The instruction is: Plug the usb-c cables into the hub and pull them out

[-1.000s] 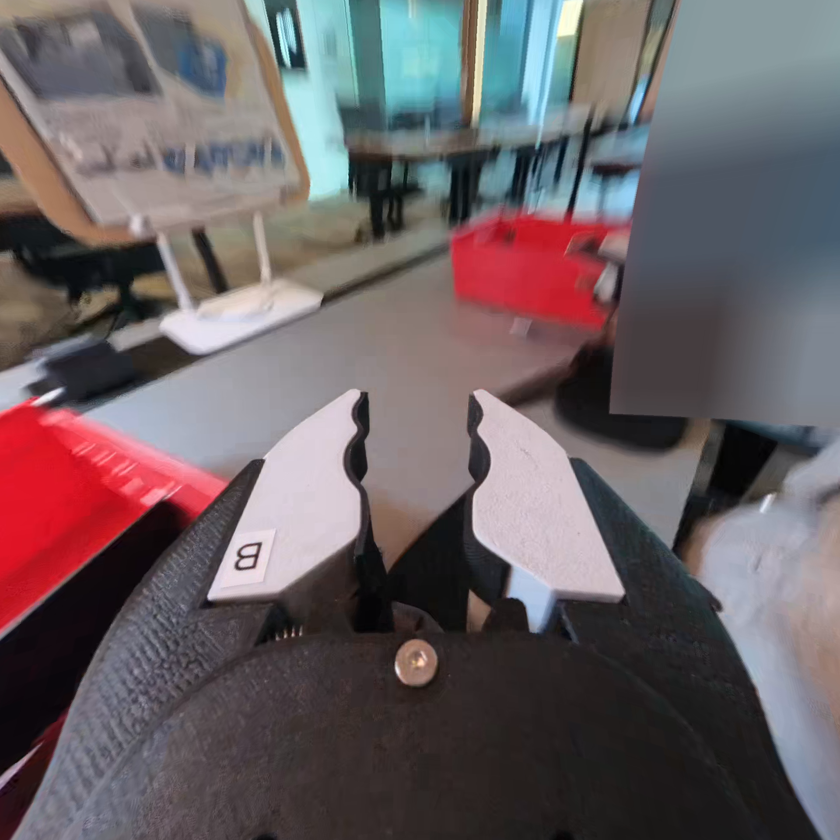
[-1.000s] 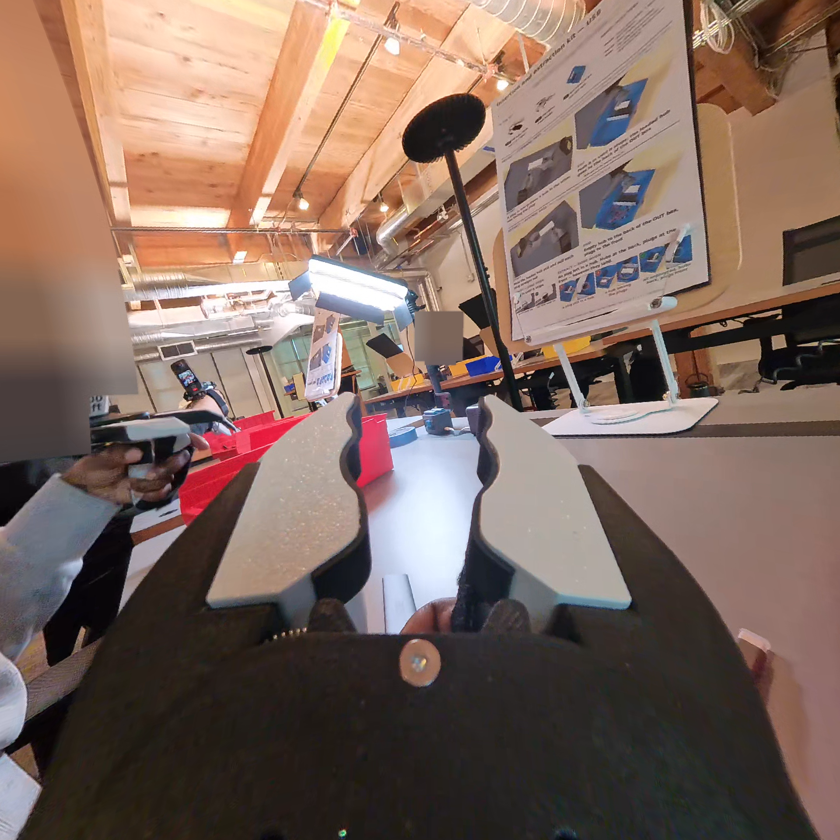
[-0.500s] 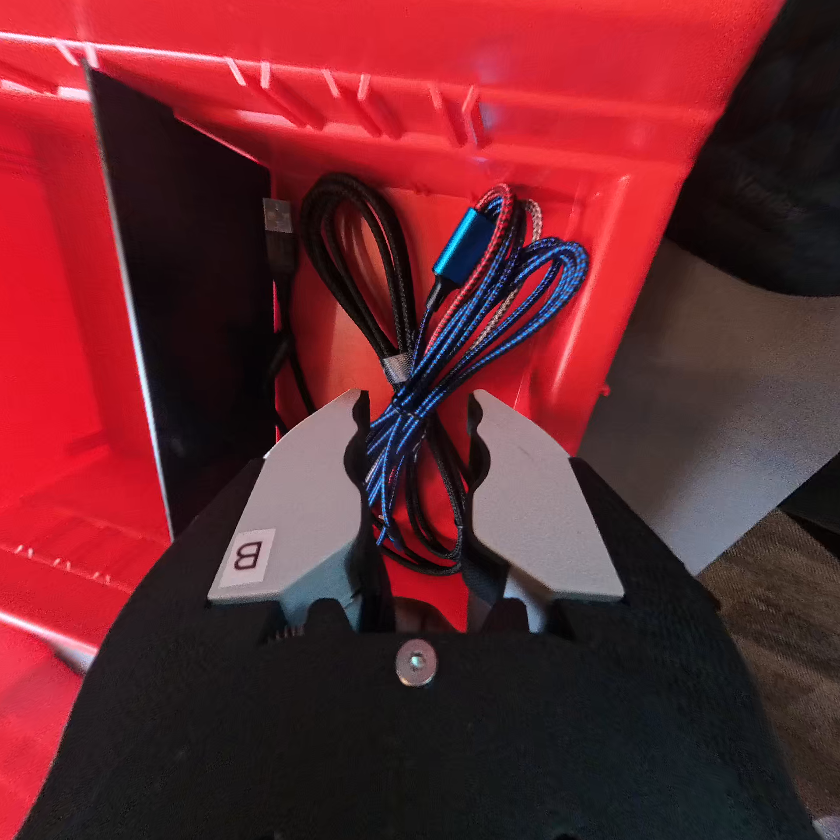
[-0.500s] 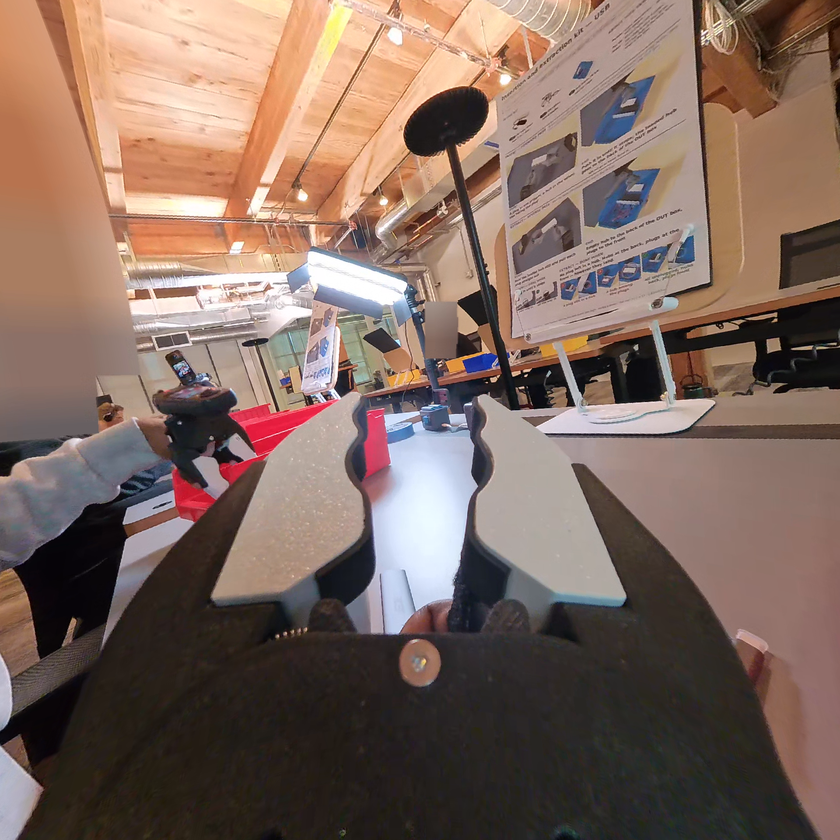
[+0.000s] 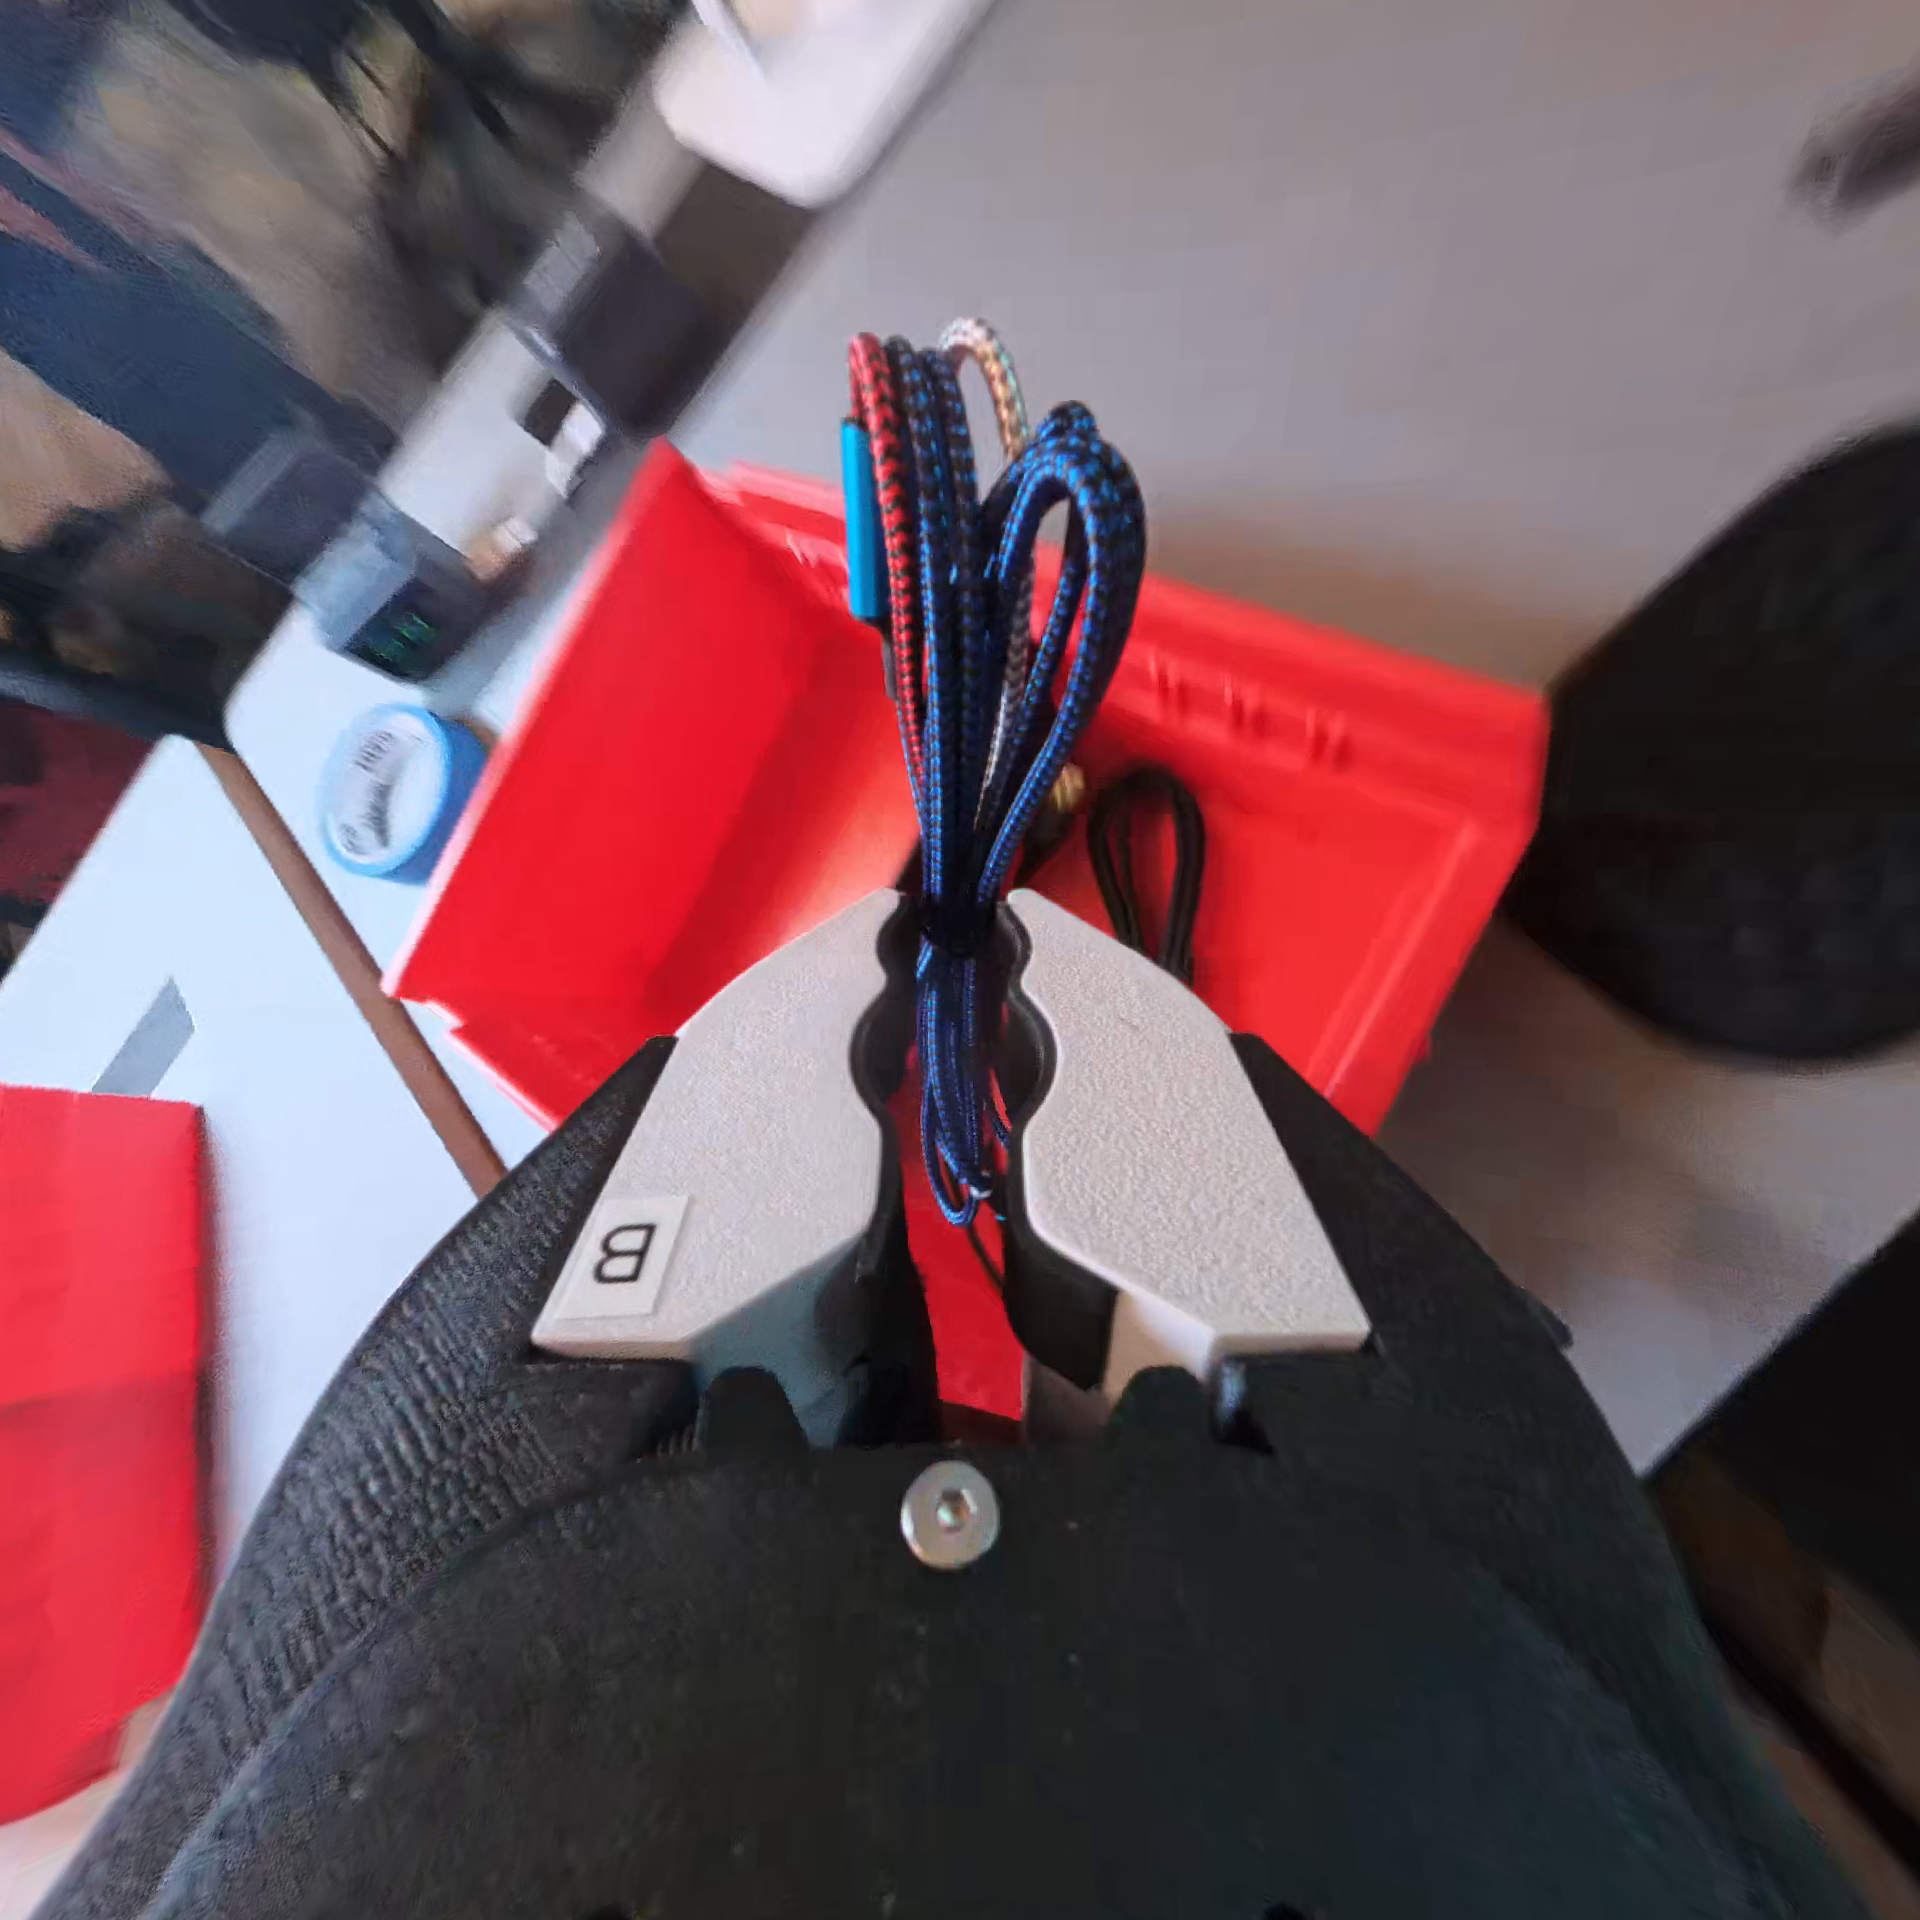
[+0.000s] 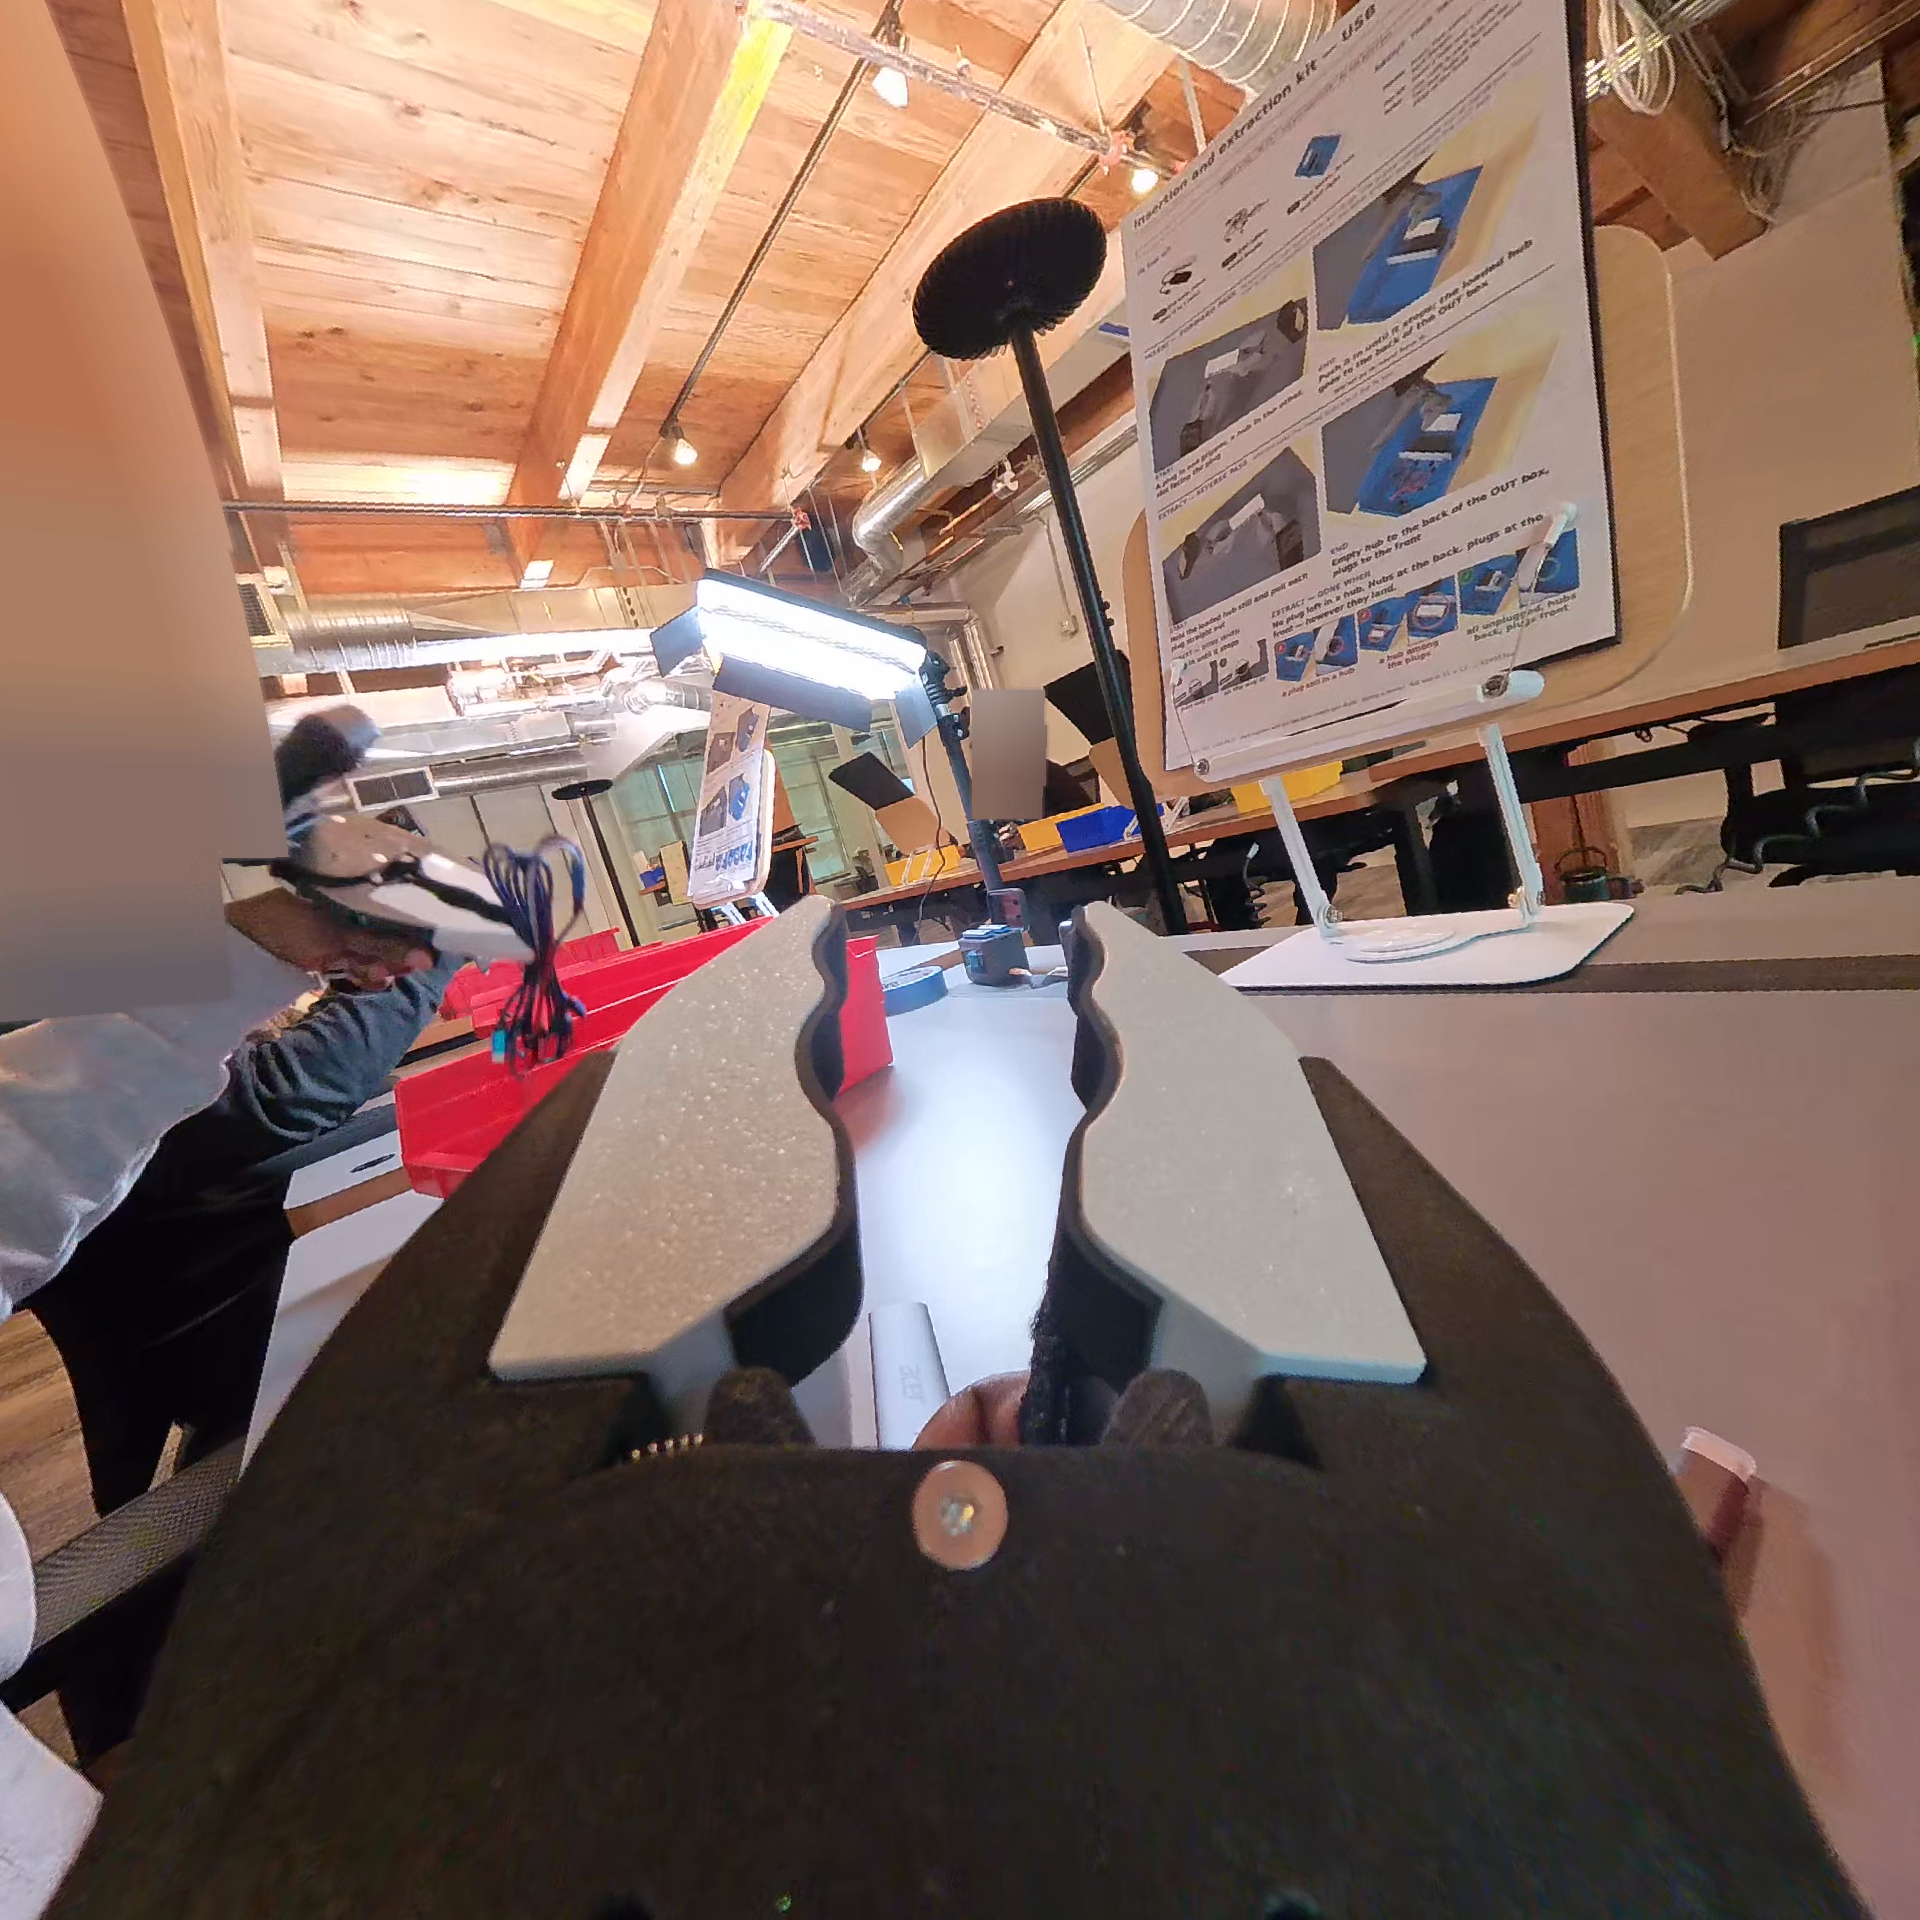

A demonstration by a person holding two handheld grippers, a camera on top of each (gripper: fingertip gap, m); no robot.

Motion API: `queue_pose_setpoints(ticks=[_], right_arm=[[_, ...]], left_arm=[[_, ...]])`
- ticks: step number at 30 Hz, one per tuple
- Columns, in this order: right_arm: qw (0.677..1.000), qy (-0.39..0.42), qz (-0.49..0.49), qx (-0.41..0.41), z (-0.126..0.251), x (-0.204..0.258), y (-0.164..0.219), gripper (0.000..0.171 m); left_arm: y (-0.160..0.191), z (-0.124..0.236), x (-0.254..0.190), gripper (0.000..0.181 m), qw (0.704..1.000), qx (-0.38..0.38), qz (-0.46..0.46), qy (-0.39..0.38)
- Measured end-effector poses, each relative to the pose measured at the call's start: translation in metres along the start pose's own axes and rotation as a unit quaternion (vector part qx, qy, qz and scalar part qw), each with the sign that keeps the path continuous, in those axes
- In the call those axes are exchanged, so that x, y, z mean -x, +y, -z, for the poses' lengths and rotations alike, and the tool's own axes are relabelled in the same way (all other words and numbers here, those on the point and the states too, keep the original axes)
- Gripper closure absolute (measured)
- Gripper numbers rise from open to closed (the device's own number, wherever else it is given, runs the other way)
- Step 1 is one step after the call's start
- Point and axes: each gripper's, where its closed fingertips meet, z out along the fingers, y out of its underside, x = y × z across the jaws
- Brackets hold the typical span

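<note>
Half a second ago the left gripper (image 5: pixel 961 940) was down inside the red bin (image 5: pixel 665 790) with its fingers wide around the cable bundle (image 5: pixel 977 665); now it is pinching that bundle and has lifted it up above the bin; the right gripper (image 6: pixel 951 935) has not moved.

I think the pinch sits at the tied middle of the bundle so all the loops come up together; the loops stick out past the fingertips, and a blue plug (image 5: pixel 860 525) lies along the left side of them; in the right wrist view the bundle hangs down from the far gripper, over the bin's edge.

A black cable (image 5: pixel 1148 862) is left in the bin, near its right wall; it lies apart from the lifted bundle, so it should not get dragged along.

The right gripper is spread and holds nothing; it hovers low over the grey table (image 6: pixel 1558 1143); a small silver bar (image 6: pixel 906 1371) lies on the table between its fingers, maybe the hub, though I cannot be sure.

The grey table has lots of bare room in the middle and toward its right edge; the poster stand (image 6: pixel 1434 940) is at the far edge; blue tape (image 5: pixel 400 795) and a small dark box (image 5: pixel 400 613) sit just past the bin's far wall, so I would carry the bundle away from those.
</note>
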Motion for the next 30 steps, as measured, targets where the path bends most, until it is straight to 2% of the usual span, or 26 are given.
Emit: queue_pose_setpoints(ticks=[3, 6, 10, 13, 19, 25, 27, 30], right_arm=[[1.0, 0.0, 0.002, 0.001, 0.0, 0.001, 0.0, 0.131], [1.0, -0.002, 0.007, 0.004, -0.001, 0.002, 0.001, 0.131], [1.0, -0.007, 0.015, 0.011, -0.002, 0.005, 0.003, 0.133], [1.0, -0.011, 0.02, 0.017, -0.002, 0.007, 0.005, 0.134], [0.998, -0.025, 0.042, 0.029, -0.004, 0.014, 0.008, 0.135], [0.993, -0.051, 0.093, 0.057, -0.008, 0.029, 0.018, 0.136], [0.988, -0.065, 0.126, 0.065, -0.009, 0.038, 0.022, 0.137], [0.968, -0.082, 0.216, 0.096, -0.013, 0.055, 0.035, 0.14]], left_arm=[[-0.039, 0.024, 0.008, 0.167, 0.986, -0.146, 0.075, -0.036], [-0.077, 0.05, -0.001, 0.167, 0.945, -0.299, 0.123, -0.048], [-0.115, 0.082, -0.031, 0.167, 0.851, -0.486, 0.201, -0.004], [-0.13, 0.086, -0.059, 0.167, 0.773, -0.571, 0.266, 0.081], [-0.147, 0.058, -0.102, 0.167, 0.635, -0.629, 0.396, 0.212], [-0.142, 0.014, -0.127, 0.167, 0.522, -0.62, 0.527, 0.255], [-0.135, -0.005, -0.132, 0.167, 0.507, -0.603, 0.57, 0.234], [-0.124, -0.025, -0.14, 0.167, 0.518, -0.581, 0.598, 0.19]])
